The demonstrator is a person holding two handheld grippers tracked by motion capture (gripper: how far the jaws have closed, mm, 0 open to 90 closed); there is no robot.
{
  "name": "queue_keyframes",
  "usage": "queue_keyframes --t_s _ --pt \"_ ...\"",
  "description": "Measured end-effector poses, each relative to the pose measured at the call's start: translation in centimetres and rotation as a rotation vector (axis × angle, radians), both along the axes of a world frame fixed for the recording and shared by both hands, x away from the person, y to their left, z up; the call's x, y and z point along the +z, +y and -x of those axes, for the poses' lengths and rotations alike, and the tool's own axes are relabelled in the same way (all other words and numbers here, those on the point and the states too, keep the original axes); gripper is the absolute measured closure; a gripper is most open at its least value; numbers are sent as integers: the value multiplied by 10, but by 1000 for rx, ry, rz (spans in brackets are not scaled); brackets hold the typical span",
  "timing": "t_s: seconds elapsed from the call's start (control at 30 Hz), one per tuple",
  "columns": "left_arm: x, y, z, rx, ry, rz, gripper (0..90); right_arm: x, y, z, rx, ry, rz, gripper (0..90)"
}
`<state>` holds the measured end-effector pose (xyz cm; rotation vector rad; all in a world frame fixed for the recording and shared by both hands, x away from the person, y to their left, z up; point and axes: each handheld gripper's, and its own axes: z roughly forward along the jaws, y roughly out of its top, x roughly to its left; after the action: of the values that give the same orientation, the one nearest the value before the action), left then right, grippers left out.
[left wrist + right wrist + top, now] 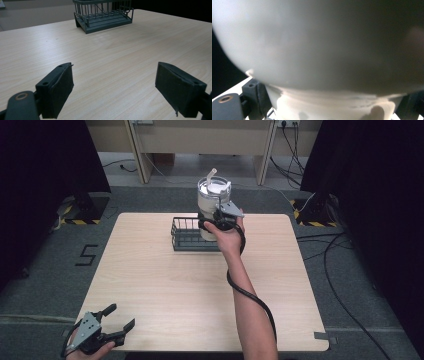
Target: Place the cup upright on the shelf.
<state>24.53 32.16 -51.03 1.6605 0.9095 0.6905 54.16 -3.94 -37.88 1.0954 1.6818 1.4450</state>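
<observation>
A large white tumbler with a clear lid and a bent straw is held upright over the right end of a dark wire basket. My right gripper is shut on its lower body. In the right gripper view the tumbler looms close and blurred, and a black finger presses its side. My left gripper hovers open at the table's front left corner. In the left gripper view its jaws stand wide apart over bare wood with nothing between them, and the basket beyond looks empty.
The light wooden table carries only the basket at its far middle. Black curtains flank both sides. Cables run over the grey floor at the right, and a wooden desk frame stands behind the table.
</observation>
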Motion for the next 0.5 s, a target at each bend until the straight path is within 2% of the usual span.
queue_keyframes --t_s 0.5 --pt "0 1 0 4 2 -1 143 5 0 -20 -33 15 -3 103"
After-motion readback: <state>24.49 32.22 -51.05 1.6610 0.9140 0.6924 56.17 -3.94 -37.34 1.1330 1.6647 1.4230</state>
